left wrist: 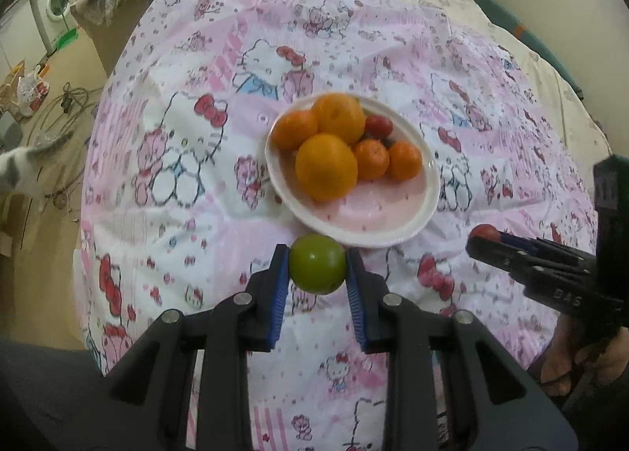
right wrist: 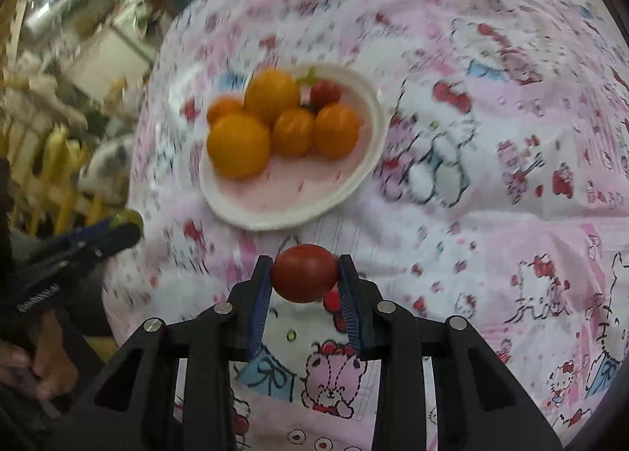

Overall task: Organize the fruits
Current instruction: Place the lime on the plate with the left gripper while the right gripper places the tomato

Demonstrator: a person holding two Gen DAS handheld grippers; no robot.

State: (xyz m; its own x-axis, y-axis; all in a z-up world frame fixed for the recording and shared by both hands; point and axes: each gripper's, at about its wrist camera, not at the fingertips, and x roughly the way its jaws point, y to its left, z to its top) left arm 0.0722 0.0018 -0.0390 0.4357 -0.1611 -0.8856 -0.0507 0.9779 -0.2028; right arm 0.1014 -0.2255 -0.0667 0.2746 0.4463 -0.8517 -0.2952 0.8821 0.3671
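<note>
A white plate (left wrist: 393, 231) sits on a pink cartoon-print cloth and holds several orange fruits (left wrist: 326, 167) and a small red tomato (left wrist: 378, 125). My left gripper (left wrist: 317, 272) is shut on a green round fruit (left wrist: 317, 269), held just short of the plate's near rim. My right gripper (right wrist: 304, 274) is shut on a red tomato (right wrist: 304, 273), also held near the plate (right wrist: 251, 211). The right gripper shows at the right of the left wrist view (left wrist: 487, 240), the left gripper at the left of the right wrist view (right wrist: 125, 225).
The cloth (left wrist: 188, 215) covers a rounded table. A washing machine (left wrist: 55, 2), cables and bags on the floor lie to the left. A grey and white cat (left wrist: 15, 172) stands at the left edge. Piled fabric lies behind the table.
</note>
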